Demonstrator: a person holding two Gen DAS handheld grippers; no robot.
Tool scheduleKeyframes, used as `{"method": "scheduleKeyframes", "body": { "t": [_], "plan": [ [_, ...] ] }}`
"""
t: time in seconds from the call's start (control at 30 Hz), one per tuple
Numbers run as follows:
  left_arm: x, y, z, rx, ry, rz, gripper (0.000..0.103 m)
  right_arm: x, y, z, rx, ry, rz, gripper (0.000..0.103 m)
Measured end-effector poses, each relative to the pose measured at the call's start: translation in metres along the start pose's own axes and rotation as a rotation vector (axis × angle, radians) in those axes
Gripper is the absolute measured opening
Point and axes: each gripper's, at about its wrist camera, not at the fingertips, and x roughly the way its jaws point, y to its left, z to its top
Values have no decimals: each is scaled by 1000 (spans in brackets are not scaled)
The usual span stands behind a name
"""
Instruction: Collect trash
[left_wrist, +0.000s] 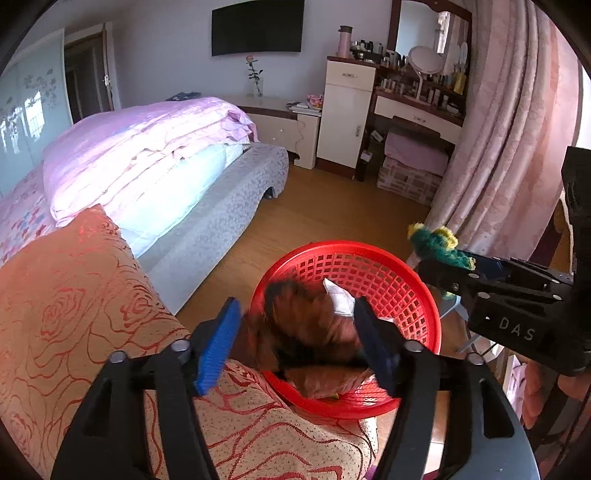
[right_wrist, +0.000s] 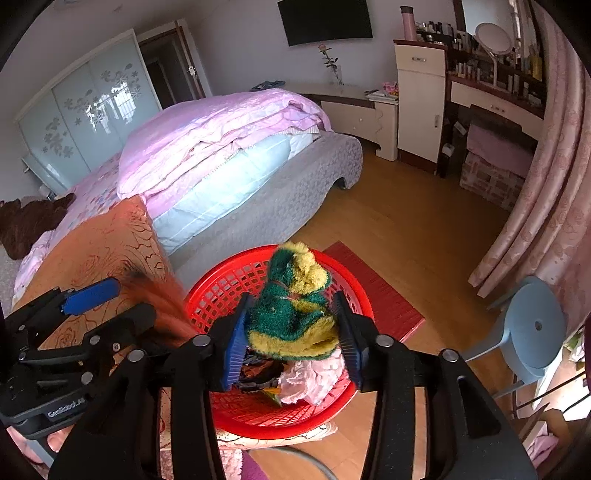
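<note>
Black arms of the left hand-held gripper framed a blurred brown furry piece that hung between its blue pads over a red mesh basket. Those jaws stood wide, with a clear gap on the left side of the piece, so the grip looked released; whether the right pad touched it could not be told.

Just beside it, the right hand-held gripper had a green-and-yellow plush item between its pads, also above the basket. Its jaws appeared to be letting go, with the pads close to the plush but not plainly pressing it.

Inside the basket lay crumpled white paper, pink fabric or tissue and dark printed wrappers, which suggested that collecting was well under way. Both items in hand seemed at the point of being dropped in, leaving that drop to finish.

Set on an orange rose-patterned cover beside the bed, the basket overhung the wooden floor. Whether more trash remained in the room could not be told from these views.
</note>
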Motion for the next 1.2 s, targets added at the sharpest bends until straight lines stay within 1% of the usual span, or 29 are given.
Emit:
{"method": "scheduleKeyframes", "body": {
  "t": [0.03,0.1,0.17,0.33,0.43,0.5,0.63,0.8,0.87,0.93,1.03,1.2],
  "plan": [
    [-1,1,0,-5,-4,0,67,-1,-1,0,7,-3,-1,48],
    [-2,2,1,-10,-7,1,69,-2,-3,1,18,-9,-1,55],
    [-4,3,1,-13,-9,8,72,-4,-5,2,33,-16,2,59],
    [-12,9,0,-34,-20,24,74,-9,-7,2,49,-40,4,64],
    [-21,14,0,-41,-38,55,77,-13,-6,2,50,-58,0,68],
    [-31,17,0,-43,-57,72,79,-16,-6,1,54,-72,-6,74],
    [-55,23,-7,-55,-106,128,84,-29,0,-3,48,-134,-37,83],
    [-87,26,-14,-52,-174,189,88,-50,21,-9,5,-214,-37,93],
    [-99,27,-16,-46,-202,218,90,-61,33,-10,-26,-247,-41,96],
    [-108,27,-18,-47,-222,237,91,-69,42,-14,-54,-272,-39,96],
    [-122,30,-22,-66,-245,246,92,-77,54,-20,-80,-268,-31,96],
    [-140,36,-28,-99,-275,278,92,-86,64,-29,-71,-254,-23,96]
  ]
}}
